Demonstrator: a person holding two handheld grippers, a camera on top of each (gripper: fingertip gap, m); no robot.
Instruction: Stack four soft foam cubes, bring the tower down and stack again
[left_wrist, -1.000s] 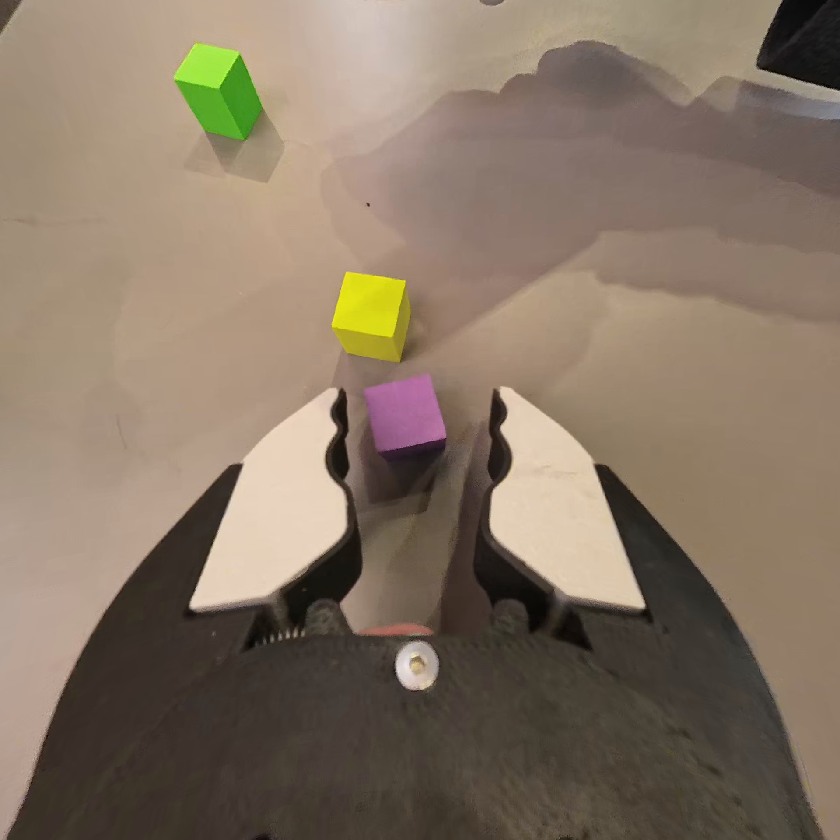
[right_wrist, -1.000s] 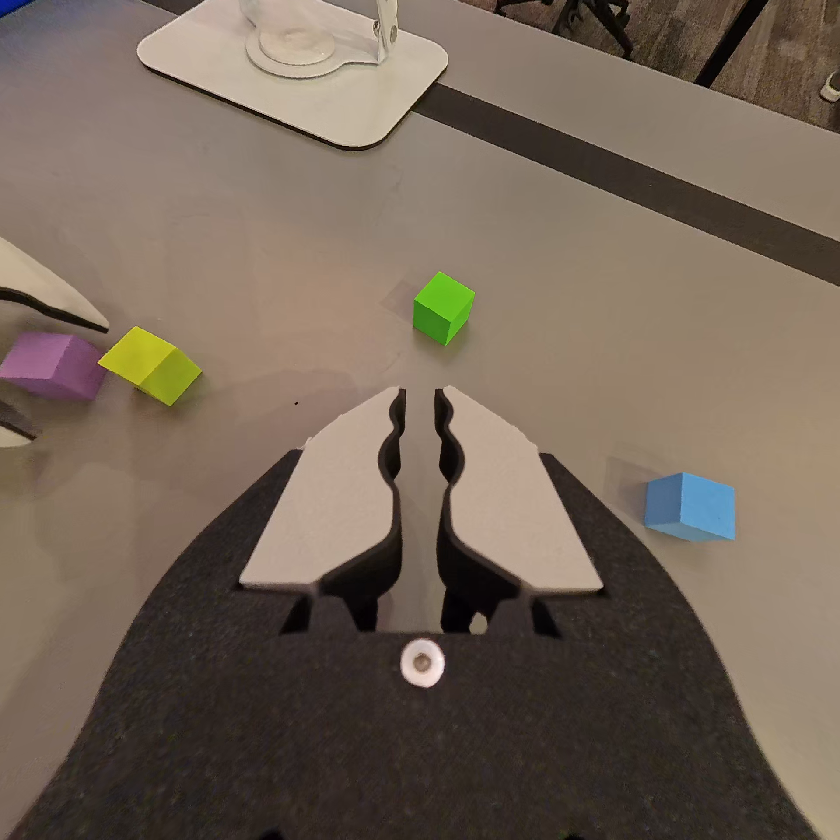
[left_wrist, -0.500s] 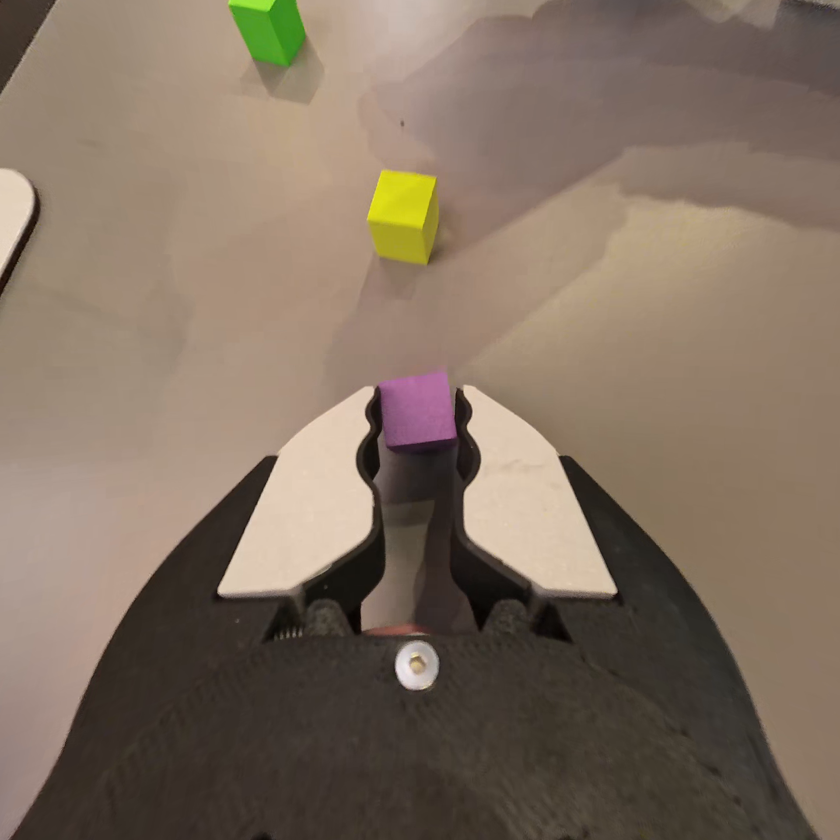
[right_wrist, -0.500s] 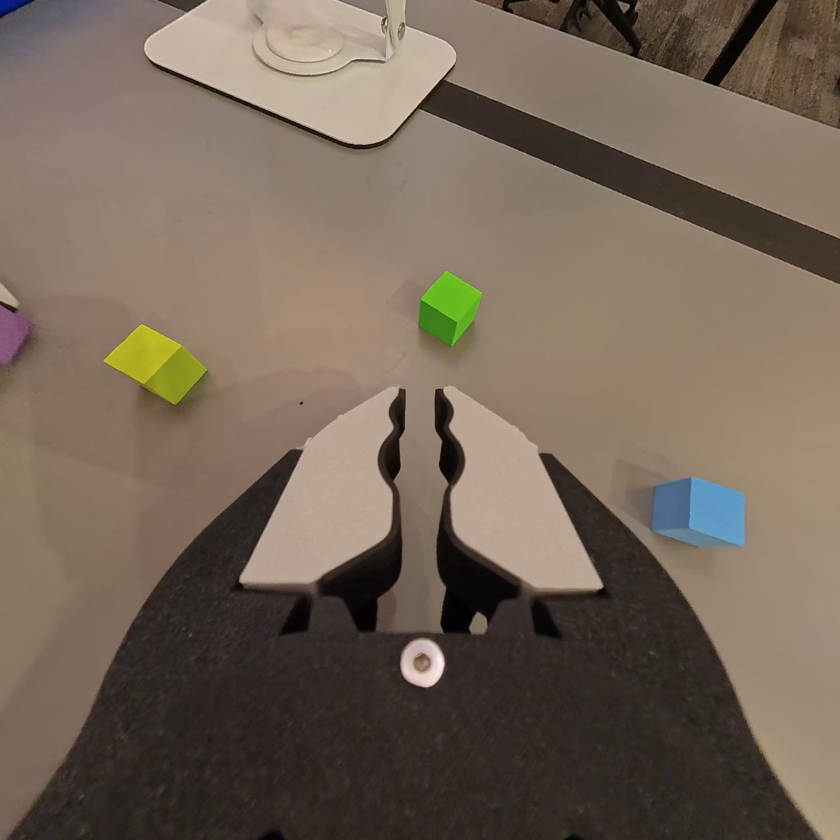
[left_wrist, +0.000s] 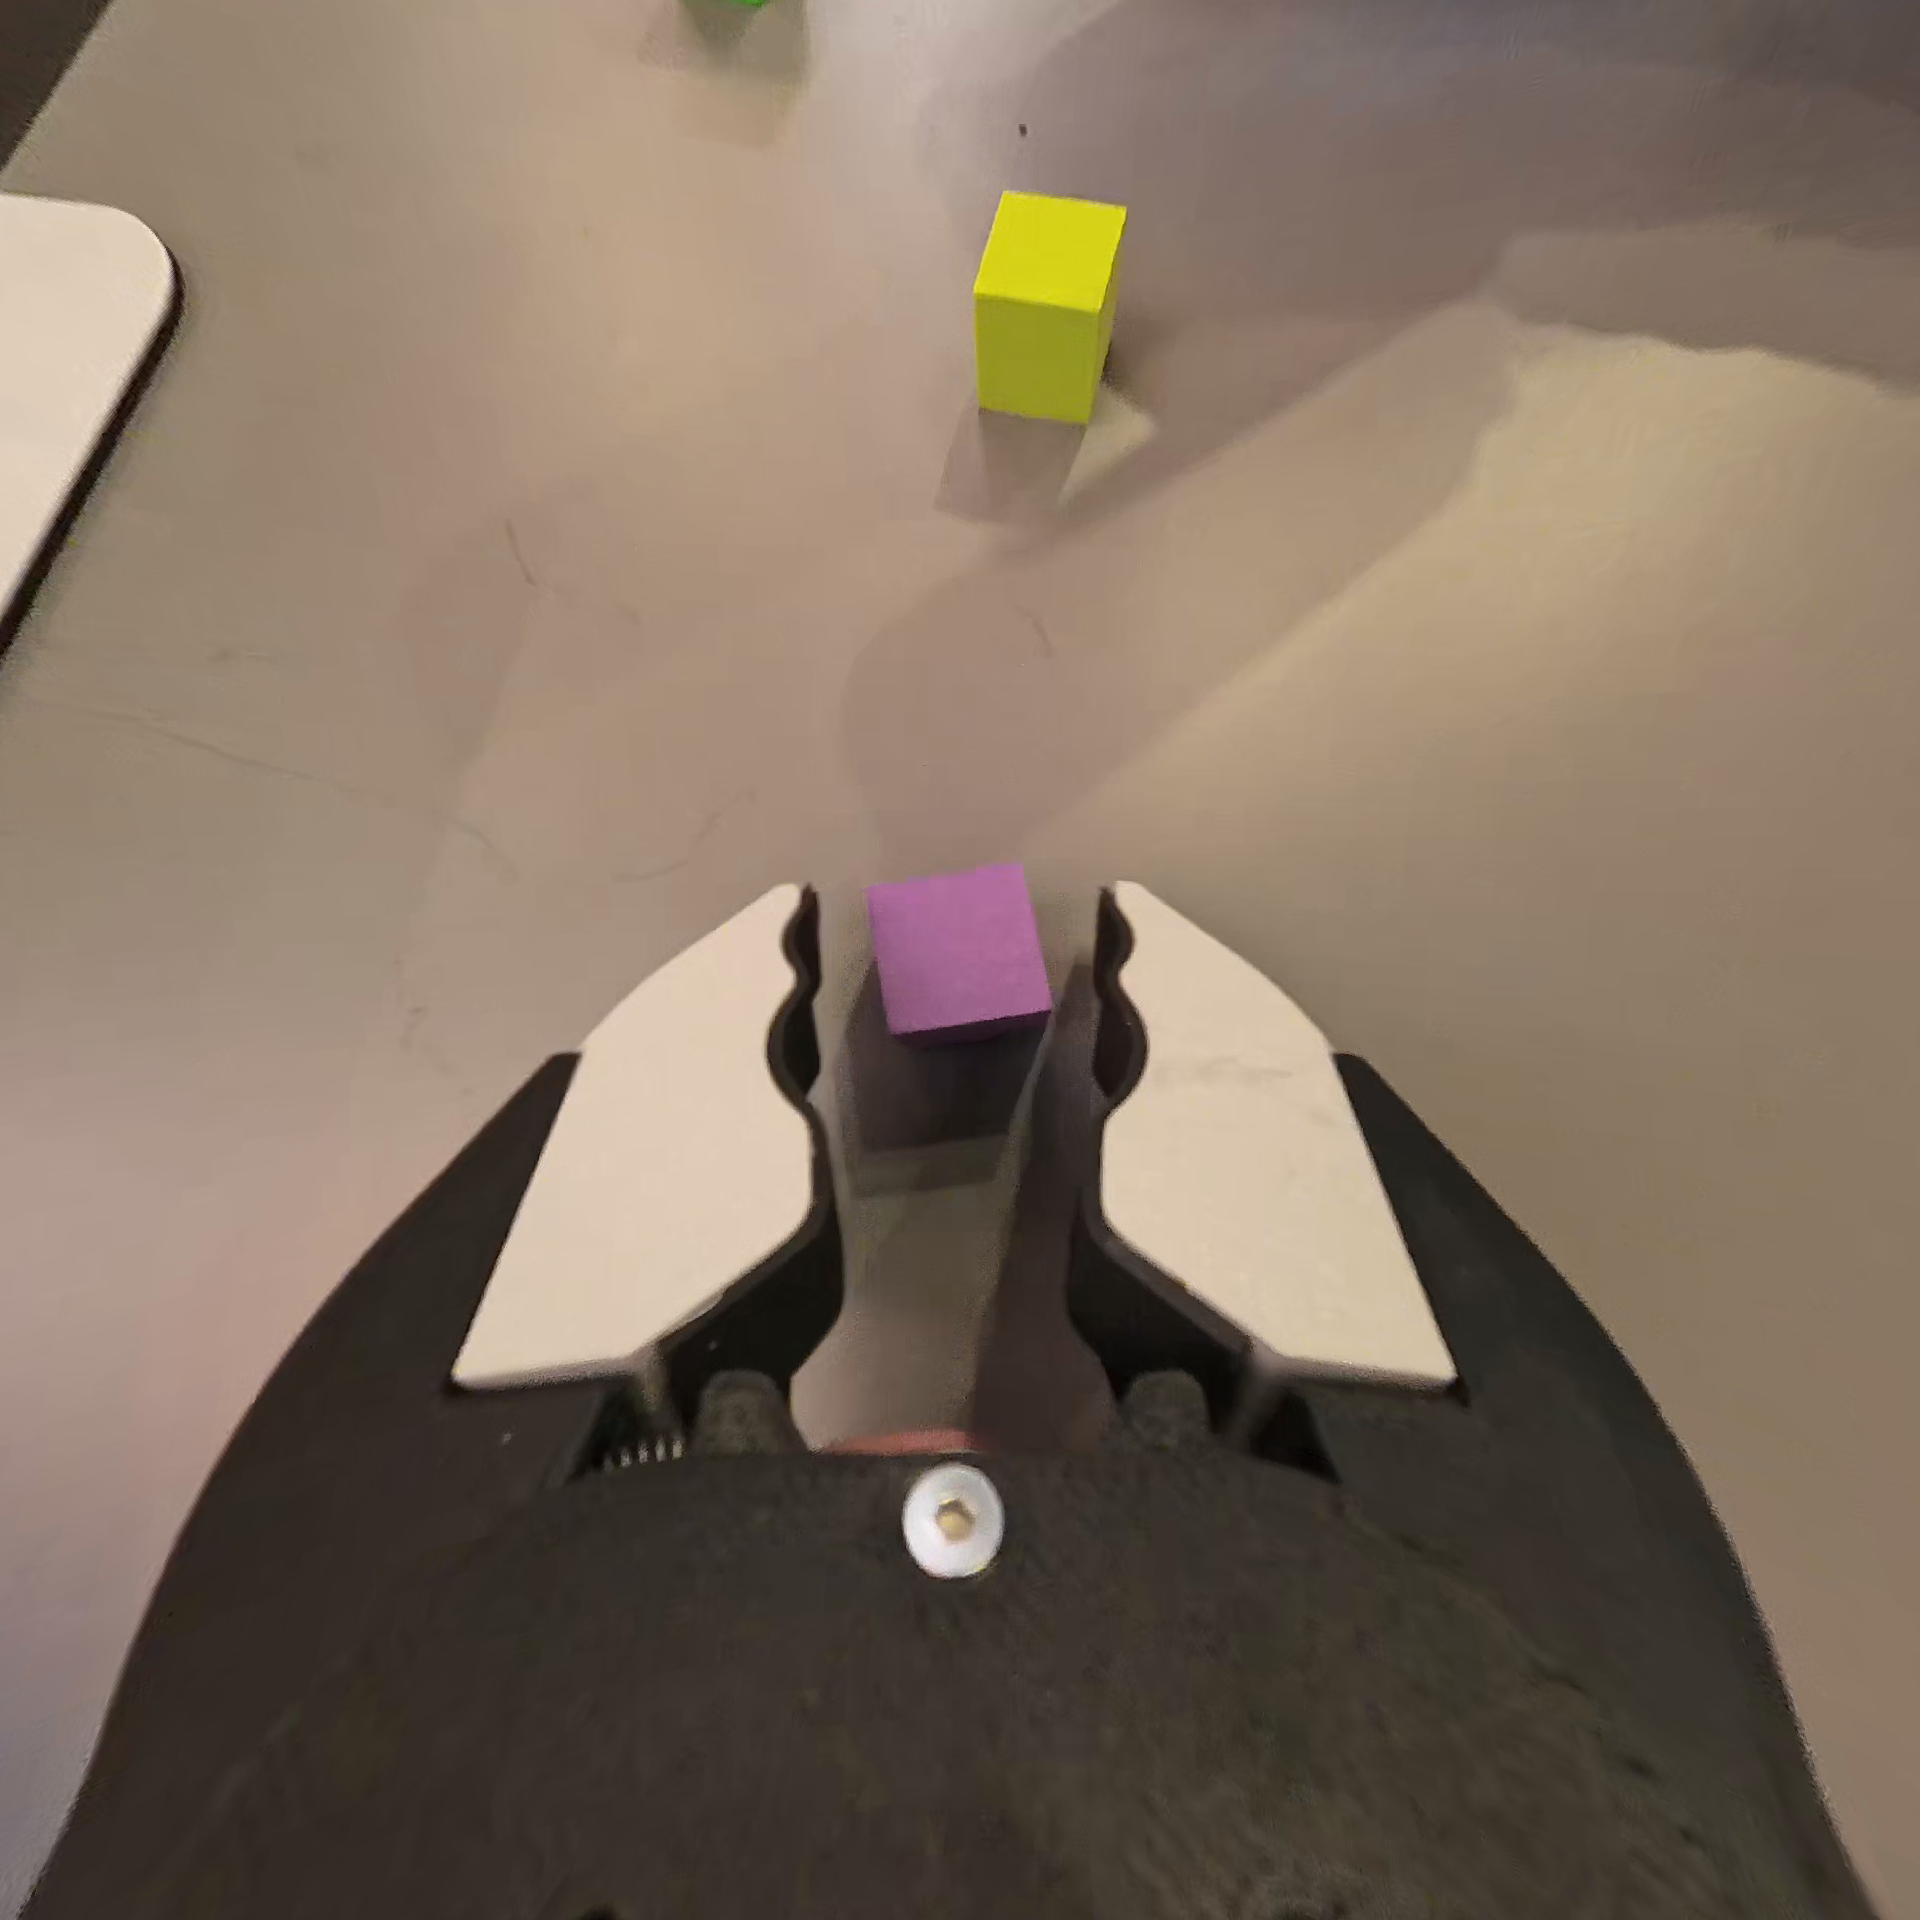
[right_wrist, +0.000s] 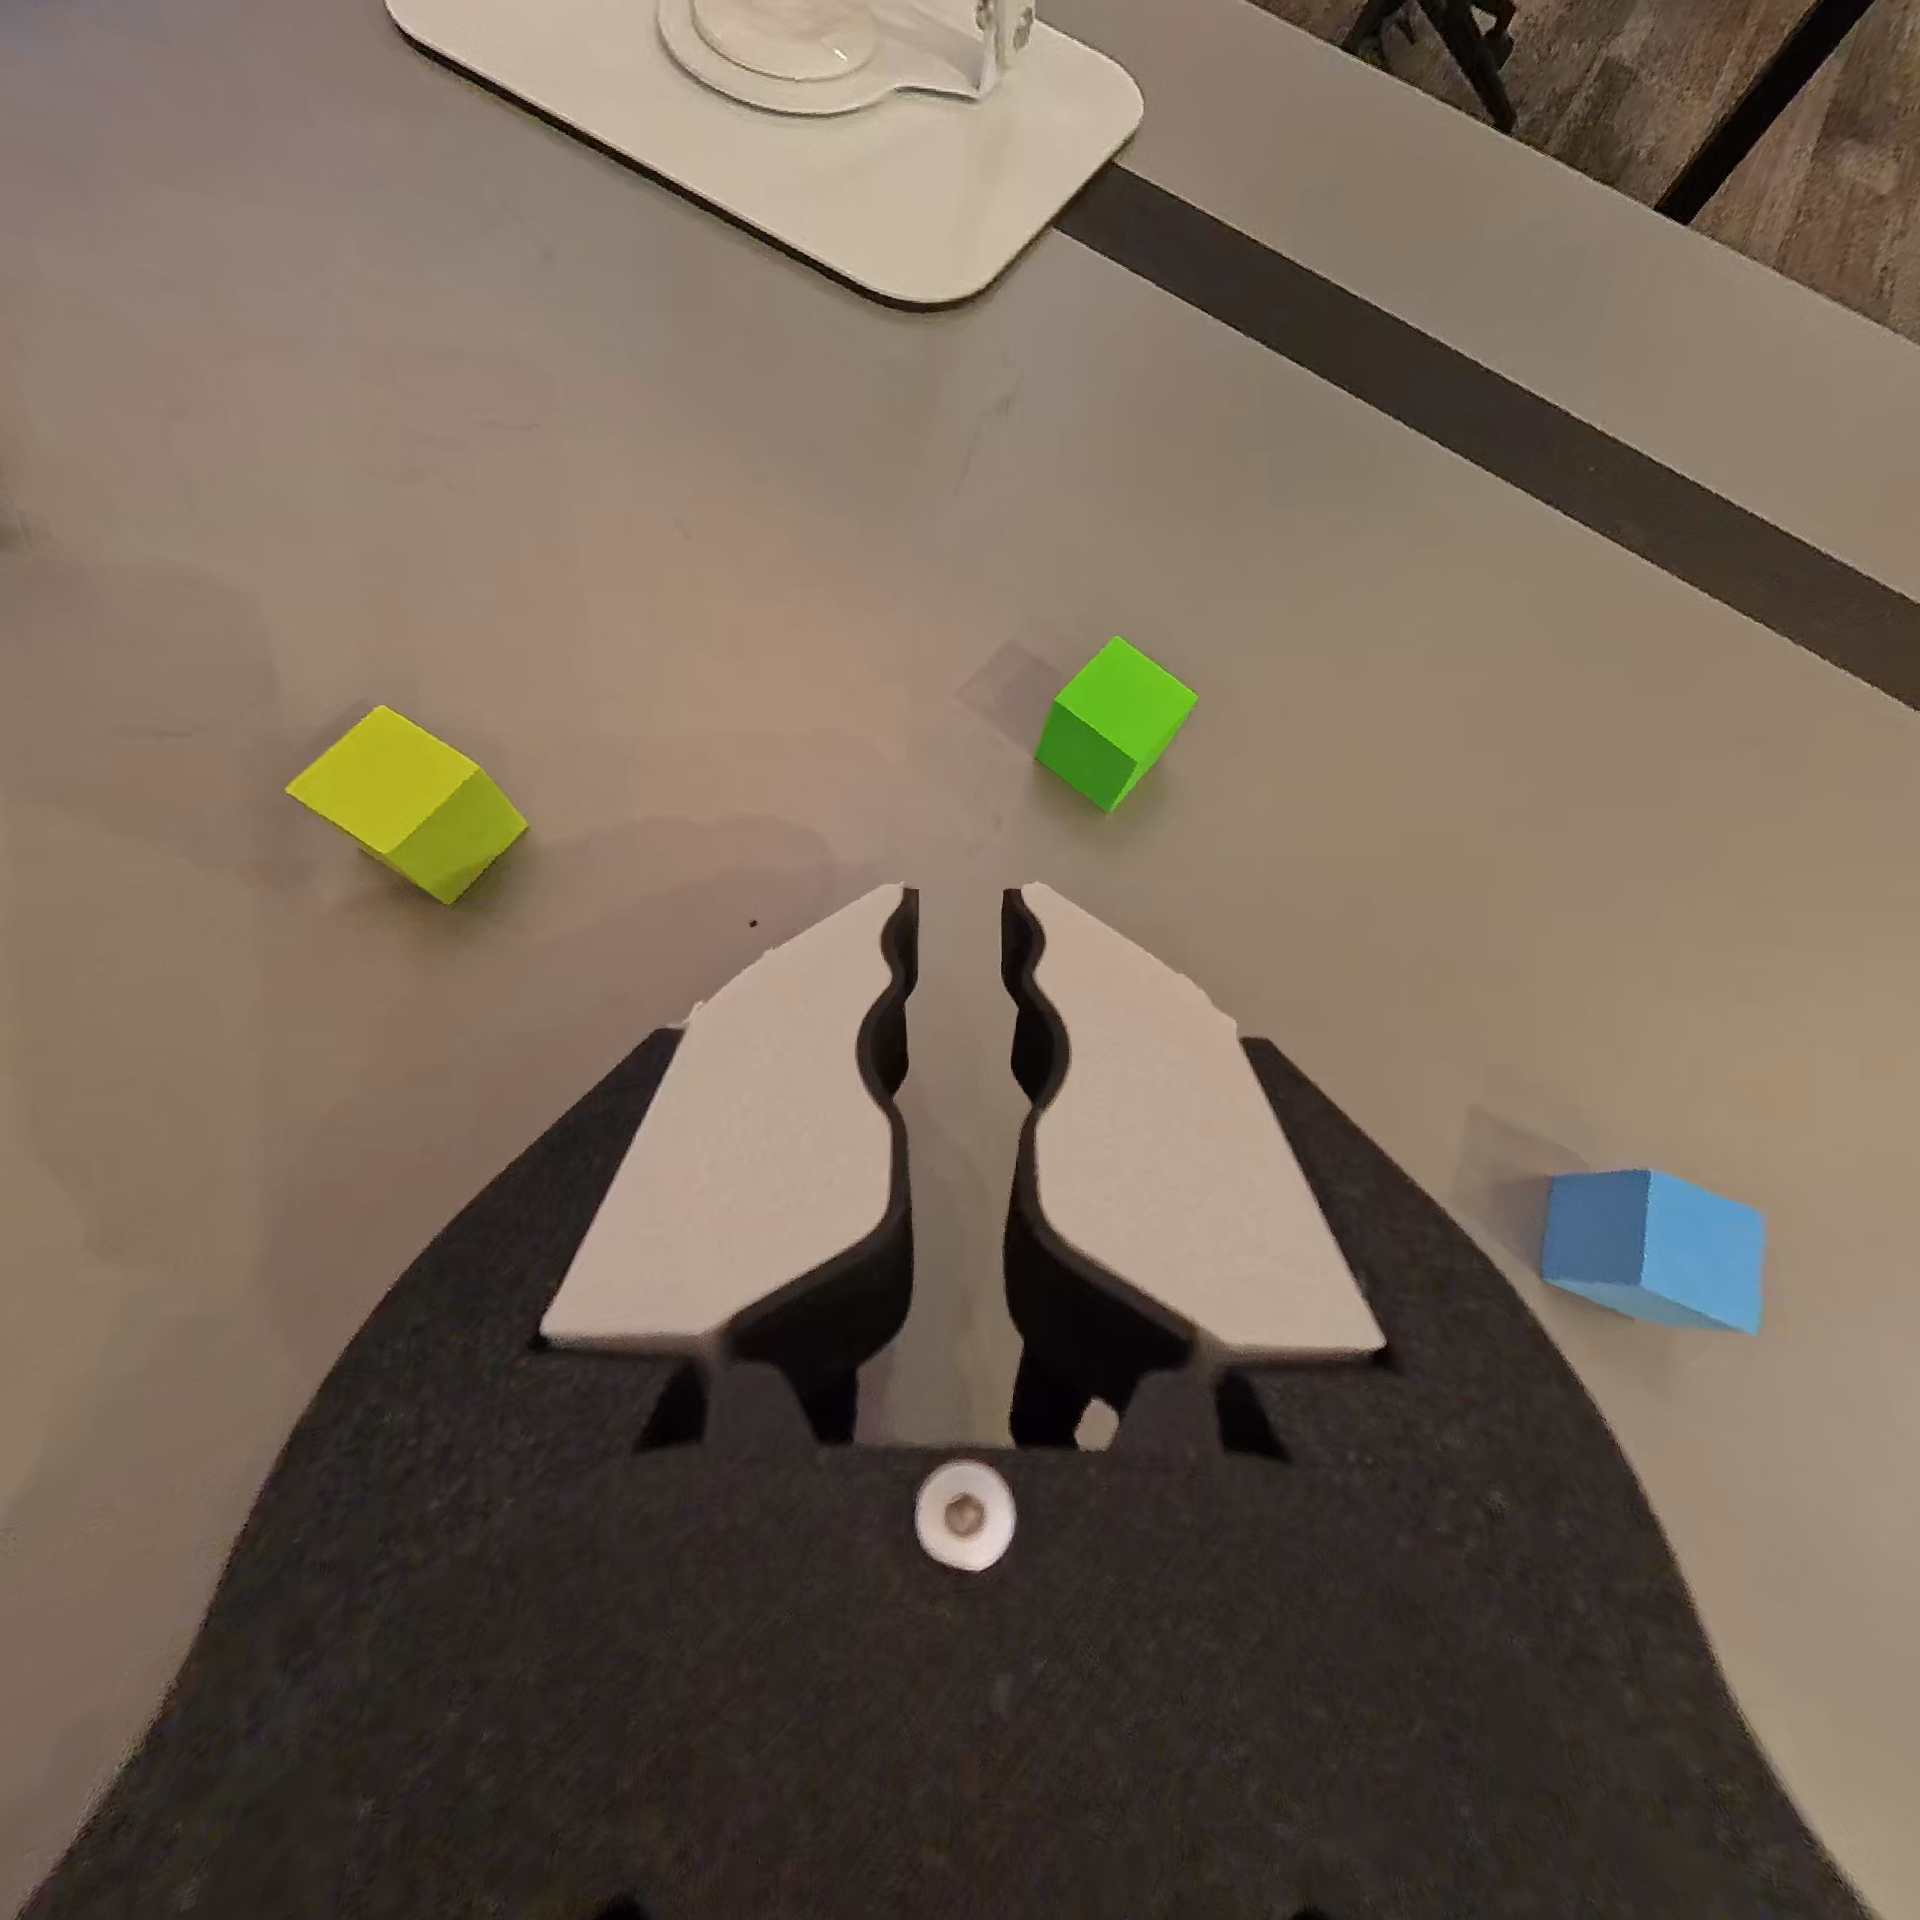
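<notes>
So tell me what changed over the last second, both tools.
The left tool had closed its pads on the purple cube and has now opened again; a gap shows on both sides. It also pulled back from the yellow cube. The right tool stayed narrowly open with nothing between its pads; the green and blue cubes stayed put.

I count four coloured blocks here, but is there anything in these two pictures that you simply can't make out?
- Green cube: in the left wrist view the top edge cuts off all but a sliver.
- Purple cube: its underside is hidden by its own body, so whether it rests on the table is unclear. It is absent from the right wrist view.
- Clear object on the white mat: cut off by the top edge in the right wrist view.
</notes>
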